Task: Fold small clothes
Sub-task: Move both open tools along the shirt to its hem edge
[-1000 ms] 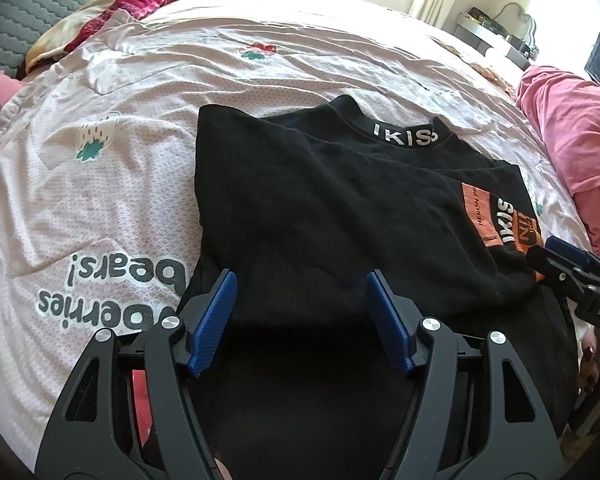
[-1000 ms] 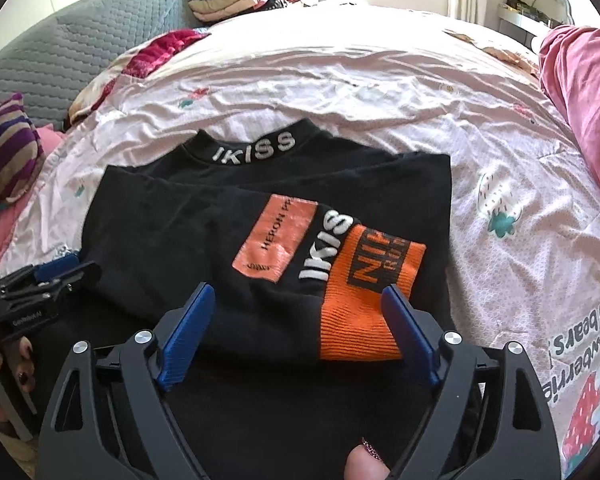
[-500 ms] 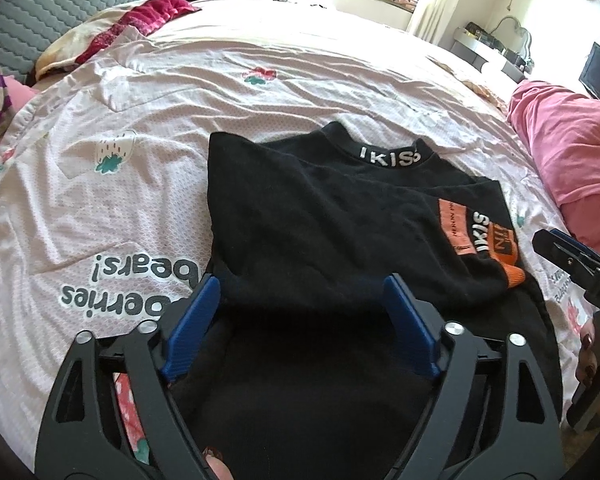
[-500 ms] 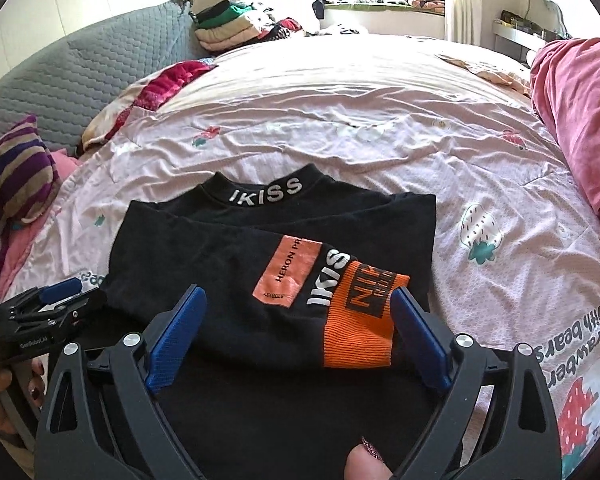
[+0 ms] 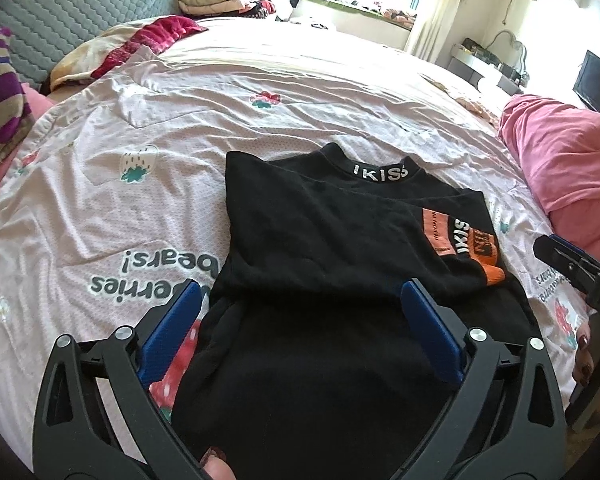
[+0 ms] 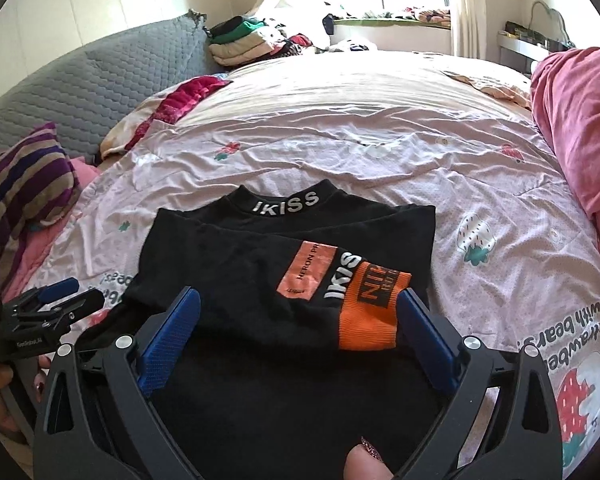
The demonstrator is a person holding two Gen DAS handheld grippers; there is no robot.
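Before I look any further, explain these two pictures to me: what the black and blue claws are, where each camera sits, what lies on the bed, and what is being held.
There is no robot here. A person holds a hand-held gripper in each hand, a black frame with two blue-padded fingers, and a fisheye camera on each looks forward along those fingers. One picture comes from the left hand-held gripper, the other from the right hand-held gripper; each also shows the other at its edge.

On the pale pink strawberry-print bedsheet lies a black top with an IKISS collar, its sleeve with the orange cuff folded across the front.

Both grippers are open above the top's near part, and neither holds anything.
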